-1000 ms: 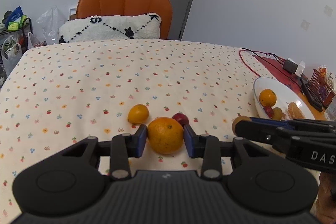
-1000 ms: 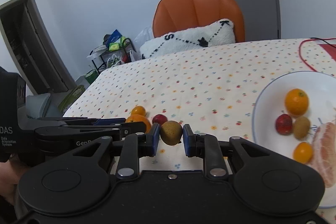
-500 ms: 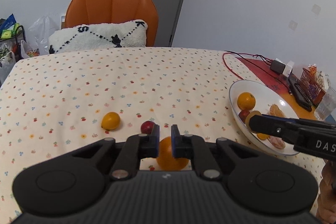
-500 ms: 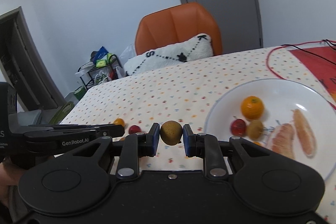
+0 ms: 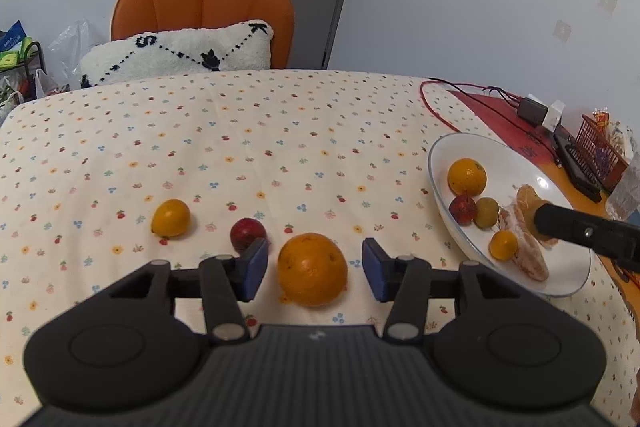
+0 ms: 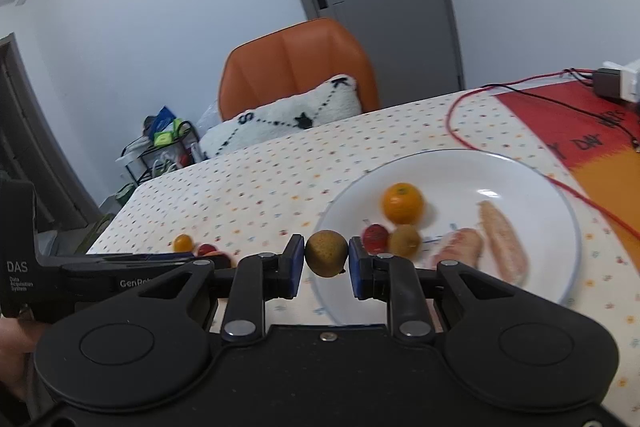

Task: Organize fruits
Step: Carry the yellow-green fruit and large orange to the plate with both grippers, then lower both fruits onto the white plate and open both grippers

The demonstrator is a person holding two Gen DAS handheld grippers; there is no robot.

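the right gripper [image 6: 326,265] is clenched on a brownish fruit [image 6: 326,253], held over the near-left rim of the white plate [image 6: 560,195] by the table's right edge. the left gripper [image 5: 312,269] is spread wide around a large orange [image 5: 312,269] on the tablecloth [image 5: 280,147], pads clear of it. risk, as i judge it: released here, the round fruit could roll off the shallow rim or knock the small fruits

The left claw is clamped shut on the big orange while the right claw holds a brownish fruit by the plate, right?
Not quite. The left wrist view shows the left claw open, with the big orange loose between its pads. The right claw does hold the brownish fruit by the plate.
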